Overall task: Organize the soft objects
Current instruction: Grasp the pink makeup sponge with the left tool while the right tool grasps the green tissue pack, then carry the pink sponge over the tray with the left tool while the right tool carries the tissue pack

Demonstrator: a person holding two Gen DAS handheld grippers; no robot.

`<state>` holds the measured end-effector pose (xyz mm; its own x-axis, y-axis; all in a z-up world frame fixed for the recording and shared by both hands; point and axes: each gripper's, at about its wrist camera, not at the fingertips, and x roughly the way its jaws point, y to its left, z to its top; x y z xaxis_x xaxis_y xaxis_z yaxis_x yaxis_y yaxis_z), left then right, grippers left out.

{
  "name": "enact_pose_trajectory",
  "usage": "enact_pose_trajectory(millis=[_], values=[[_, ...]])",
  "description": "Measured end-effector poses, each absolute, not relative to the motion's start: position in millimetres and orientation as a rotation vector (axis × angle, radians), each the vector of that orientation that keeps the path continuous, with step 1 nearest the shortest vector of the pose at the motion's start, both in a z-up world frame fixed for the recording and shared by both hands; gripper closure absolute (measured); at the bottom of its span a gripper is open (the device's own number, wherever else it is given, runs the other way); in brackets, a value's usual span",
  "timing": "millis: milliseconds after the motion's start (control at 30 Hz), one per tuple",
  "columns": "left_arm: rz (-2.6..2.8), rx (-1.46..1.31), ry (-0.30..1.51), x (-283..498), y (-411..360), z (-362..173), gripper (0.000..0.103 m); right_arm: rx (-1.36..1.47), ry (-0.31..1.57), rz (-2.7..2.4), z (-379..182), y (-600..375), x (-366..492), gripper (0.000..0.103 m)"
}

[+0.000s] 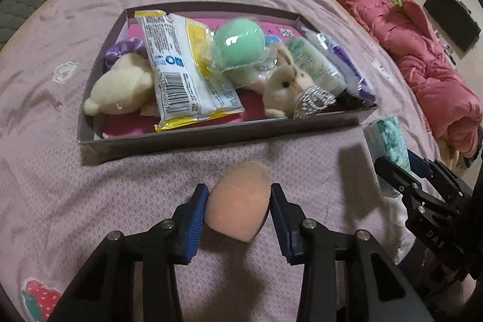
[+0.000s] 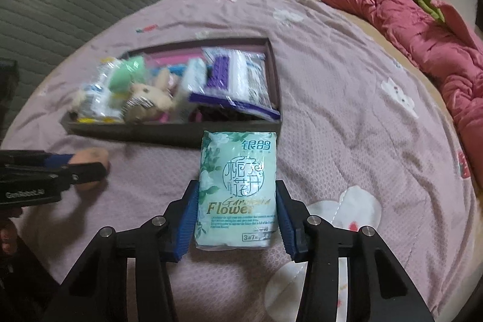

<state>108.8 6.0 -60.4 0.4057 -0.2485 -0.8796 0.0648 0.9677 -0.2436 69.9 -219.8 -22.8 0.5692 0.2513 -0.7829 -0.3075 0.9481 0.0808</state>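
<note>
Peach sponge clenched in left tongs, tissue pack in right tongs; both mid-carry. Next: drop into box w/ other soft stuff.

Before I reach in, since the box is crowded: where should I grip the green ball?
Grip the green ball across its middle, coming down from above: it sits on top of the pile in the box, round and plastic-wrapped, with packets crowding both sides.
</note>
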Motion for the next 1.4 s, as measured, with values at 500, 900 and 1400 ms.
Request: enact_pose_trajectory(millis=[500,900,1400], values=[[-0.166,-0.221,0.989,119,22,6,0.062,-0.077,0.772,0.390,35,-189,71,0.054],[-0.122,-0.208,0.974,148,26,9,0.062,-0.086,0.747,0.395,44,-175,97,0.054],[-0.088,-0.208,0.997,176,33,-10,0.061,-0.092,0.768,0.415,29,-152,132,0.054]])
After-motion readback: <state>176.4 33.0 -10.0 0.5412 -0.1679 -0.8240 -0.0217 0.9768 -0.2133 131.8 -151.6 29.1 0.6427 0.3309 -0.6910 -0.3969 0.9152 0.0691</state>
